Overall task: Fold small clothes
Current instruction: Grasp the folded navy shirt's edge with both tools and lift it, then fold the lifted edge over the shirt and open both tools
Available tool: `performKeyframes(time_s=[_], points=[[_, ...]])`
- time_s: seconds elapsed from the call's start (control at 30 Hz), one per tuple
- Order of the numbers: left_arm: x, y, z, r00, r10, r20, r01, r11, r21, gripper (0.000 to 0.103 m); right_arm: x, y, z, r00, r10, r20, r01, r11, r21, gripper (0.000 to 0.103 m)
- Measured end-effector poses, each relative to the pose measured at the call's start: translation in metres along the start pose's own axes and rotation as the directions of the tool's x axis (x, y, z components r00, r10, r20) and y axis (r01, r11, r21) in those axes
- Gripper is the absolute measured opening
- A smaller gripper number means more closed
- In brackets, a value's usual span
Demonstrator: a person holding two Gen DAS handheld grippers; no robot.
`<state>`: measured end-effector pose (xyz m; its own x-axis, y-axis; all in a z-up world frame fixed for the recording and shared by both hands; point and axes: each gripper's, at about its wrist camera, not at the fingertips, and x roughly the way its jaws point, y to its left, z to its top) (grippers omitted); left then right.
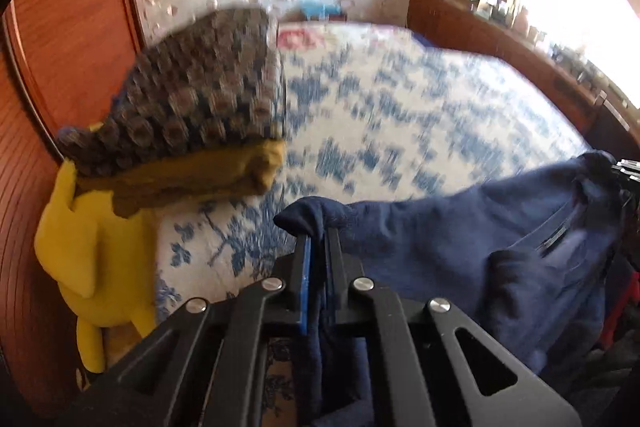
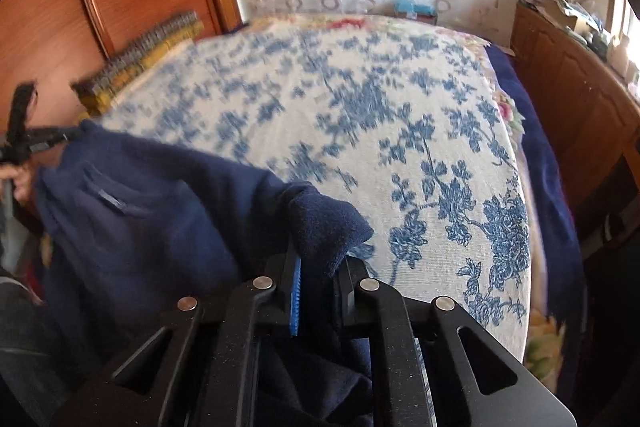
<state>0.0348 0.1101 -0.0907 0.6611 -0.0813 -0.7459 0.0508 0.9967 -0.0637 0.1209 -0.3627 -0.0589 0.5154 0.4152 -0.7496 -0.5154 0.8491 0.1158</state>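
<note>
Left hand-held gripper clamped on navy garment corner; right hand-held gripper pinching opposite corner. Garment hangs stretched above near edge of bed. Keep tension even, lower flat onto bed, then fold.

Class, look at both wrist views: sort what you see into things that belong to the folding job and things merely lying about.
Belonging to the job:
- navy fleece garment, held up between both grippers
- left gripper, shut on one corner
- right gripper, shut on another corner
- floral bedspread, the surface beneath

Lying about:
- crocheted blanket
- yellow soft toy
- wooden sideboard with clutter
</note>
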Motion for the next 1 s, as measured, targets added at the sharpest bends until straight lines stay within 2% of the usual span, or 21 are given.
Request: performKeyframes(time_s=[0.13,0.3,0.5,0.6,0.83,1.0], points=[[-0.043,-0.010,0.014,0.993,-0.027,0.113,0.026,1.000,0.009,0.003,-0.037,0.004,0.012,0.996,0.020,0.089,-0.022,1.000,0.013,0.007],[-0.088,-0.017,0.036,0.972,-0.080,0.222,0.075,0.997,0.030,0.003,-0.075,0.016,0.036,0.989,0.007,0.147,0.000,0.999,-0.044,0.007],[-0.147,-0.020,0.039,0.930,-0.113,0.349,0.100,0.994,0.053,0.003,-0.136,0.030,0.051,0.965,0.009,0.261,0.011,0.997,-0.078,0.007],[-0.175,-0.018,0.042,0.900,-0.117,0.419,0.105,0.993,0.052,0.003,-0.157,0.035,0.056,0.955,-0.003,0.298,0.031,0.995,-0.091,0.007],[-0.227,-0.005,0.058,0.823,-0.122,0.555,0.114,0.992,0.049,0.003,-0.234,0.044,0.076,0.884,0.013,0.467,0.039,0.994,-0.101,0.006],[-0.238,0.004,0.082,0.795,-0.111,0.597,0.099,0.994,0.053,0.003,-0.273,0.054,0.103,0.846,0.009,0.533,0.086,0.985,-0.153,0.006]])
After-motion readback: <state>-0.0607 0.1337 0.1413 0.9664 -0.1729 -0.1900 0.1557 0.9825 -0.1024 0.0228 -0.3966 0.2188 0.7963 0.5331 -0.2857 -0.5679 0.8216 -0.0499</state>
